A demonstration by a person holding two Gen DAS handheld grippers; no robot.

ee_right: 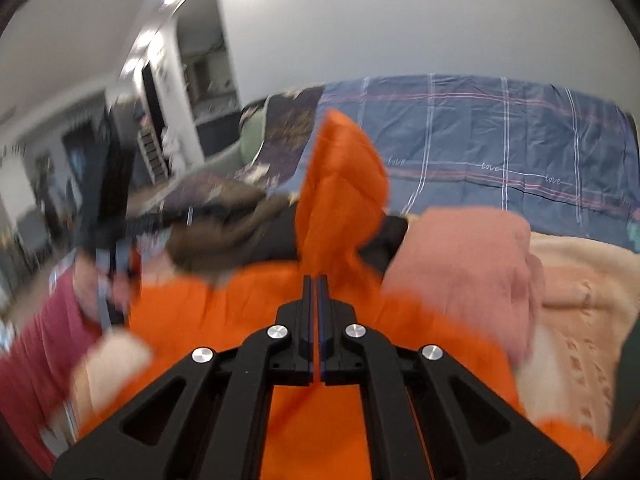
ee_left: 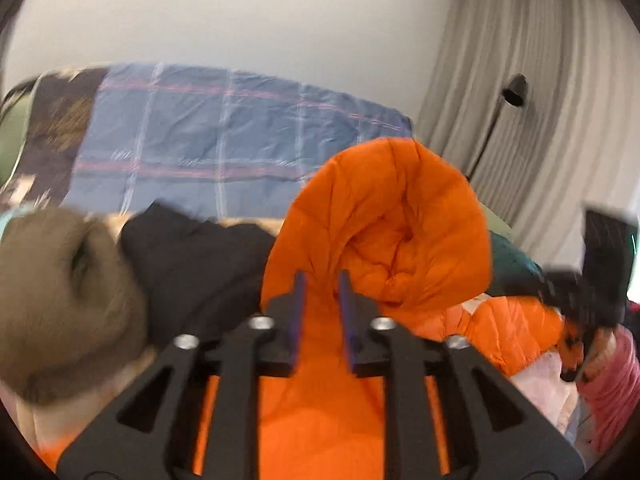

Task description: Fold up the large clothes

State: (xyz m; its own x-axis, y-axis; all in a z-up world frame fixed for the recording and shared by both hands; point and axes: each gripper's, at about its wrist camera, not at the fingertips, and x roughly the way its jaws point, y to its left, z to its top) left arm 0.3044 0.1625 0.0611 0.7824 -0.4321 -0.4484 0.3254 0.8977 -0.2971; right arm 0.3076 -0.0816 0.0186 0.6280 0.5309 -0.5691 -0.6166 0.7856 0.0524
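Note:
An orange puffer jacket [ee_left: 384, 232] lies on the bed, its hood bunched up high in the left wrist view. My left gripper [ee_left: 323, 280] has its fingers a little apart with orange fabric between and under them. In the right wrist view the jacket [ee_right: 340, 184] rises as a raised fold. My right gripper [ee_right: 315, 280] is shut, its pads pressed together at the base of that fold; the frame is blurred. The other gripper shows at the left in the right wrist view [ee_right: 108, 208] and at the right in the left wrist view [ee_left: 592, 288].
A black garment [ee_left: 192, 252] and a brown one [ee_left: 60, 292] lie to the left. A pink folded garment [ee_right: 464, 264] and a beige blanket [ee_right: 580, 296] lie to the right. A blue plaid cover [ee_left: 224, 136] stands behind. Curtains [ee_left: 540, 80] and a floor lamp [ee_left: 514, 92] are at far right.

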